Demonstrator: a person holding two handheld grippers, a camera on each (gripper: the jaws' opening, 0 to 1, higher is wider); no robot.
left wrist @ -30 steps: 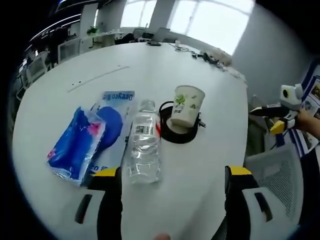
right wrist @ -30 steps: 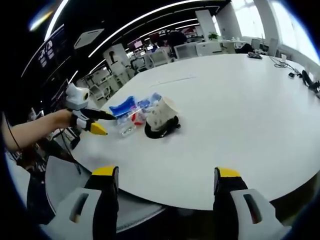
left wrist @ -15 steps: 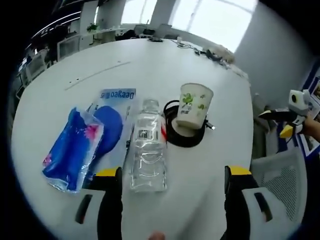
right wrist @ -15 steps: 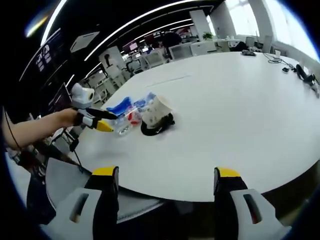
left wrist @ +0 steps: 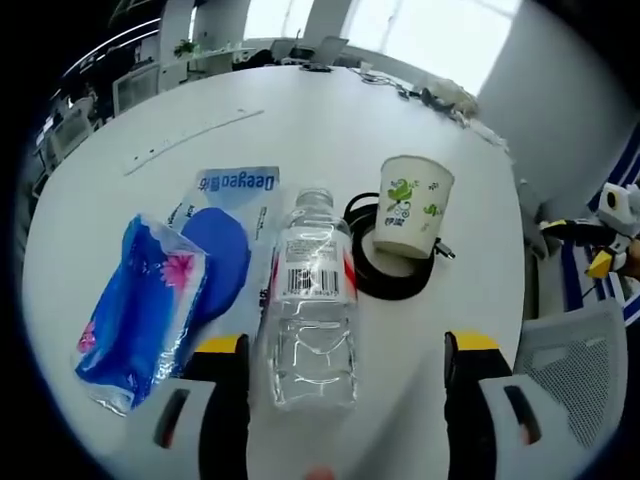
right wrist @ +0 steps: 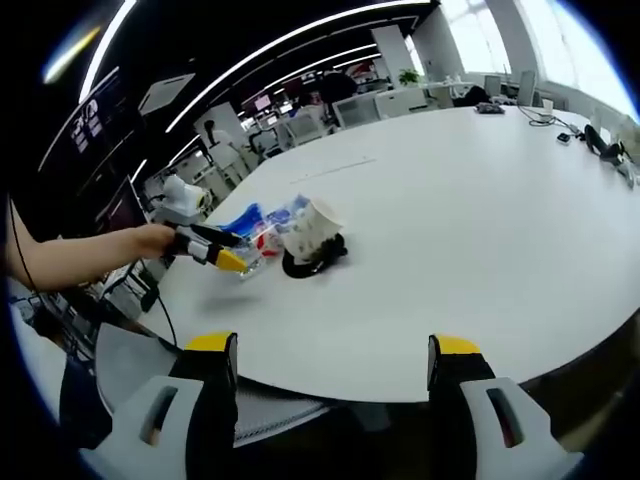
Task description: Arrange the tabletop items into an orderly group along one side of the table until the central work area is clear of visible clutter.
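White round table (left wrist: pixel 120 150) in an open office; left gripper (left wrist: pixel 345 355) released, jaws wide, hovering over a clear bottle (left wrist: pixel 315 300) lying at frame centre; blue pouch (left wrist: pixel 145 310) and flat packet (left wrist: pixel 225 215) at left; paper cup (left wrist: pixel 412 205) upright on a black cable coil (left wrist: pixel 385 285) at right; right gripper (right wrist: pixel 335 365) released, off the table edge.

My left gripper view looks steeply down from close above the round white table (left wrist: pixel 150 120), right over the clear plastic water bottle (left wrist: pixel 314 300). My right gripper view sits low, off the table's edge (right wrist: pixel 480 260), facing across it from farther back. Both share that bottle (right wrist: pixel 252 258) and the white paper cup (left wrist: pixel 411 206).
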